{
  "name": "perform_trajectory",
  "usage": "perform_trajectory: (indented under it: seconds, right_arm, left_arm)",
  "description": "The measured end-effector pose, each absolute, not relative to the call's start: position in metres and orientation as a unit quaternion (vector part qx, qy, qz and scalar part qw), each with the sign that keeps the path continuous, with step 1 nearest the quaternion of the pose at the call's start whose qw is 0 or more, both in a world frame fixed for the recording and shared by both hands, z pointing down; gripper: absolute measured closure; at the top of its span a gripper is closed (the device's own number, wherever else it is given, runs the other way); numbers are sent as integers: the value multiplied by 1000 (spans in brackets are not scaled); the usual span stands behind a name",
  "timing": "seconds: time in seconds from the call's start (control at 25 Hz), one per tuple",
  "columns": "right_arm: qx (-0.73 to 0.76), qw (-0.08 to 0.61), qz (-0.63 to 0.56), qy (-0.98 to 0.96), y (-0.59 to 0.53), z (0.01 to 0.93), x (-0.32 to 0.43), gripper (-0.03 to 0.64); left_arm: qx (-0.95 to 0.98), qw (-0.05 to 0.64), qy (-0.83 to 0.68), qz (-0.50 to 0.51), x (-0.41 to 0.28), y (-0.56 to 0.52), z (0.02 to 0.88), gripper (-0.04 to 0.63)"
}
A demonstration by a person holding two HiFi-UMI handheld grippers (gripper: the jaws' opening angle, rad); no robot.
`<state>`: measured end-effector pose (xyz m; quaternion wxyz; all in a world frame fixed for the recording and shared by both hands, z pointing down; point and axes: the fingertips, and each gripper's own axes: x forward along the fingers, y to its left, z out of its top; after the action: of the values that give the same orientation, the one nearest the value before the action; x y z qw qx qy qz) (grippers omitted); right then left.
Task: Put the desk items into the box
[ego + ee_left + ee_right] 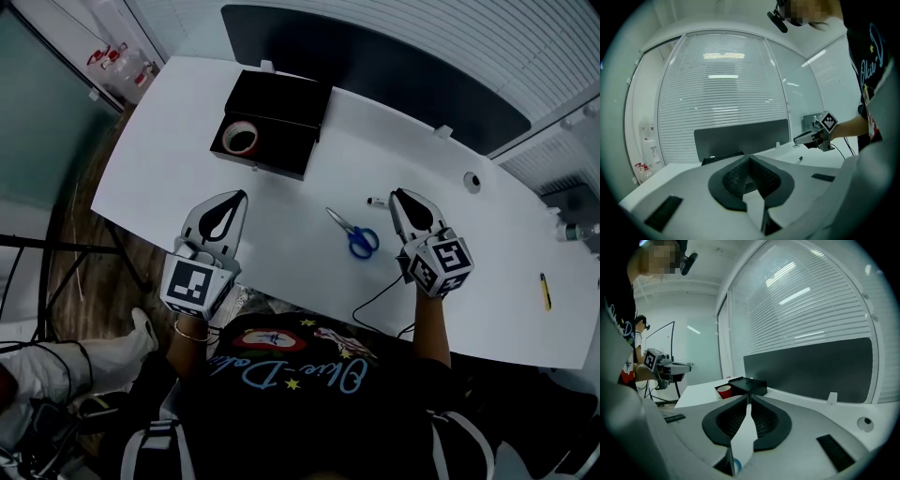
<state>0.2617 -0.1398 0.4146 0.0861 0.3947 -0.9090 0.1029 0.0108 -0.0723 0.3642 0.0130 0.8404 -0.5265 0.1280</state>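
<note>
A black box [263, 159] with its lid [281, 94] laid back stands at the far left of the white desk [281, 253]. A roll of tape [240, 138] lies inside it; the right gripper view shows that box [749, 384] and roll [724, 391] too. Blue-handled scissors [354, 234] lie mid-desk, and a small marker [377, 201] lies just left of my right gripper [397, 193]. That gripper [749, 398] is open by a narrow slit, holding nothing. My left gripper [240, 196] hovers near the front edge, short of the box, and it [750, 157] is shut and empty.
A yellow pen [545, 291] lies near the desk's right end. A round cable hole [472, 180] sits at the back edge, in front of a dark partition panel [375, 66]. A black cable [375, 300] trails off the front edge. Bottles [574, 230] stand beyond the right end.
</note>
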Motion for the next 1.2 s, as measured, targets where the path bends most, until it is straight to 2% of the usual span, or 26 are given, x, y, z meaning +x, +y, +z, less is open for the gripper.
perform_trajectory:
  seconds: [0.44, 0.88, 1.2]
  right_arm:
    - [300, 188, 104, -929, -136, 460, 259, 533]
    - [245, 262, 67, -931, -142, 488, 261, 527]
    - [193, 341, 22, -920, -138, 517, 260, 512]
  left_arm:
    - [820, 15, -555, 137, 19, -64, 365, 600]
    - [793, 23, -586, 163, 10, -45, 365, 600]
    - [795, 18, -585, 161, 17, -48, 364, 600]
